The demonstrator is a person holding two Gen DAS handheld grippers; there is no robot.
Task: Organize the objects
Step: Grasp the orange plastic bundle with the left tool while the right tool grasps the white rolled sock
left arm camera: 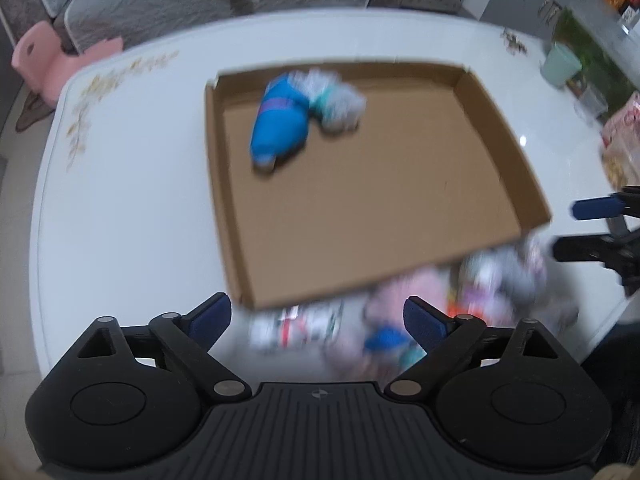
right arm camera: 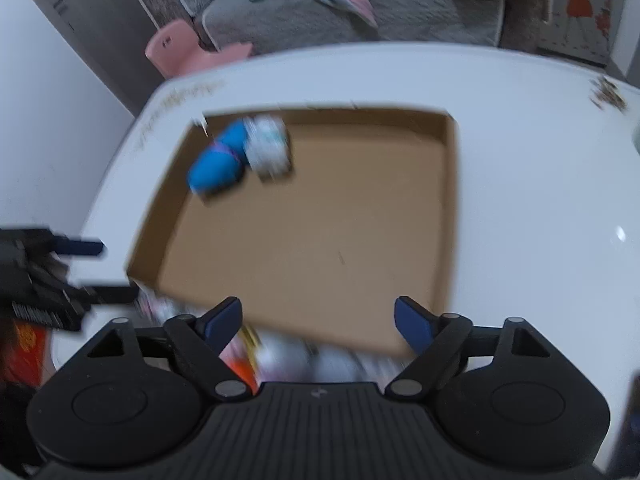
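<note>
Rolled socks are the things being sorted: a blue sock roll (left arm camera: 276,124) and a pale patterned sock roll (left arm camera: 336,100) lie touching each other inside a shallow cardboard tray (left arm camera: 360,208), toward its upper left corner. The tray sits on a white counter (left arm camera: 128,184) and fills the middle of both views. Both pictures are blurred, so the sock patterns cannot be read.

Below the tray's near edge, in the lower middle of the left wrist view, a loose heap of socks (left arm camera: 472,296) lies on the counter, pinkish and grey with a bit of blue, just beside the tray; whether it touches the cardboard cannot be told. In the right wrist view part of this heap shows between the fingers at the bottom of the frame, partly hidden under the tray's edge.

The left hand-held gripper (left arm camera: 318,318) is released, fingers spread wide with nothing between them, over the tray's near edge and the heap. The right hand-held gripper (right arm camera: 318,320) is likewise spread and holding nothing.

At the upper left of the left wrist view stand a pink chair (left arm camera: 44,64) and a grey sofa (left arm camera: 160,12); a pale green cup (left arm camera: 562,64) stands on the counter at the upper right.
</note>
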